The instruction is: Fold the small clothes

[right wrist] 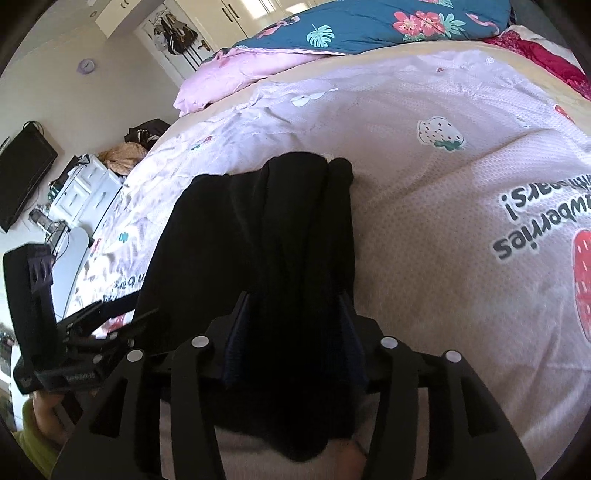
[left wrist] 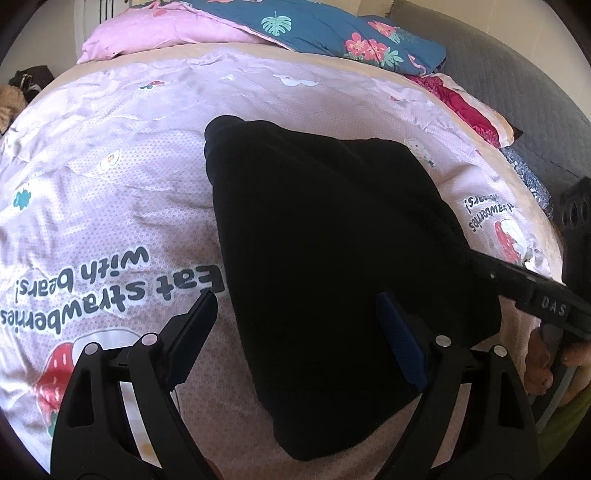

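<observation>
Black cloth [left wrist: 332,258] lies folded on the bed's pink strawberry sheet [left wrist: 110,184], beside a rumpled teal floral quilt [left wrist: 325,29]. Left tool [left wrist: 295,325] gapes wide, gripping nothing. Right tool [right wrist: 291,321] stands half open astride the cloth's near fold, pads apparently not pressing.

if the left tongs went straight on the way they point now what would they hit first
Most likely the black garment. The left tongs stand open and angle down at the bed, one finger over the strawberry-print cover, the other already over the dark cloth. Depth is unclear, so the cover could come first on that outer side.
</observation>
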Demonstrator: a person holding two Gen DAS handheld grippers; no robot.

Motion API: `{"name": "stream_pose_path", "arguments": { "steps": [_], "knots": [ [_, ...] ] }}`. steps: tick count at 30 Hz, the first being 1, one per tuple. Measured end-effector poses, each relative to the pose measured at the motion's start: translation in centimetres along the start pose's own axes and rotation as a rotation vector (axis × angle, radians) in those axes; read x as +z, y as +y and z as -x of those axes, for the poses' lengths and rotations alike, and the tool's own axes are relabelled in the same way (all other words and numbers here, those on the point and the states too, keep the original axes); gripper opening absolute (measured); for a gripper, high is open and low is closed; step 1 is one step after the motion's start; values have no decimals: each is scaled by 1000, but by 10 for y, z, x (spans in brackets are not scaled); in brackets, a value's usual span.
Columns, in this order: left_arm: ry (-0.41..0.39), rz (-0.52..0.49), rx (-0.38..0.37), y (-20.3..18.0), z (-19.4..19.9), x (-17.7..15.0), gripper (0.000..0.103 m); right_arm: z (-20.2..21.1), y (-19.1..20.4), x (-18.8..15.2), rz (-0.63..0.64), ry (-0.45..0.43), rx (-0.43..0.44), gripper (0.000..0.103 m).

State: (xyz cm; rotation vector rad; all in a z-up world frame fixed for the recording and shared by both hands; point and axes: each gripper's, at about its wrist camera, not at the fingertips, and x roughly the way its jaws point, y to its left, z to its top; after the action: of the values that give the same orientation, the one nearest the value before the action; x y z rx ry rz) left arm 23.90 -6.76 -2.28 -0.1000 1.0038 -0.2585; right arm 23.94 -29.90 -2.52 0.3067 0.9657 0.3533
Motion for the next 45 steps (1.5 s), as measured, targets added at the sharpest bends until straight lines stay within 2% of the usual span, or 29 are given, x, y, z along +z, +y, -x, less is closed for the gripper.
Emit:
{"name": "stream_pose_path", "arguments": {
  "steps": [8, 9, 10, 11, 15, 19, 20, 21, 22, 23, 28, 31, 34, 36, 45],
  "knots": [
    [-9, 65, -51, 10, 12, -18, 80, 15, -1, -17, -17, -6, 23, 47],
    [-9, 72, -56, 10, 11, -19, 80, 15, -1, -18, -17, -1, 27, 43],
    [-8, 78, -62, 11, 10, -20, 80, 14, 0, -20, -14, 8, 44, 23],
    [-8, 81, -65, 11, 10, -21, 80, 15, 1, -20, -12, 8, 59, 17],
    [-12, 68, -62, 9, 13, -21, 80, 31, 11, -21, 22, -54, 31, 13],
    [-11, 64, -65, 8, 15, -21, 80, 26, 12, -26, 58, -42, -107, 13],
    [-12, 64, -62, 7, 15, -21, 80, 25, 11, -28, 56, -41, -119, 21],
    [-14, 63, -59, 7, 17, -23, 80, 26, 10, -29, 48, -45, -140, 35],
    [-15, 63, -57, 7, 18, -24, 80, 27, 10, -30, 43, -45, -188, 72],
    [-14, 65, -58, 7, 18, -24, 80, 27, 10, -31, 48, -46, -206, 83],
    [-13, 63, -58, 7, 24, -25, 81, 39, 13, -39, 72, -75, -232, 83],
    [-13, 66, -51, 6, 27, -24, 92, 46, 14, -43, 79, -95, -250, 85],
    [-17, 65, -49, 5, 31, -24, 94, 54, 17, -45, 86, -118, -263, 91],
    [-20, 65, -44, 4, 34, -24, 94, 58, 19, -45, 87, -130, -273, 96],
    [-26, 72, -36, 5, 46, -25, 94, 72, 23, -44, 86, -160, -278, 99]
  ]
}}
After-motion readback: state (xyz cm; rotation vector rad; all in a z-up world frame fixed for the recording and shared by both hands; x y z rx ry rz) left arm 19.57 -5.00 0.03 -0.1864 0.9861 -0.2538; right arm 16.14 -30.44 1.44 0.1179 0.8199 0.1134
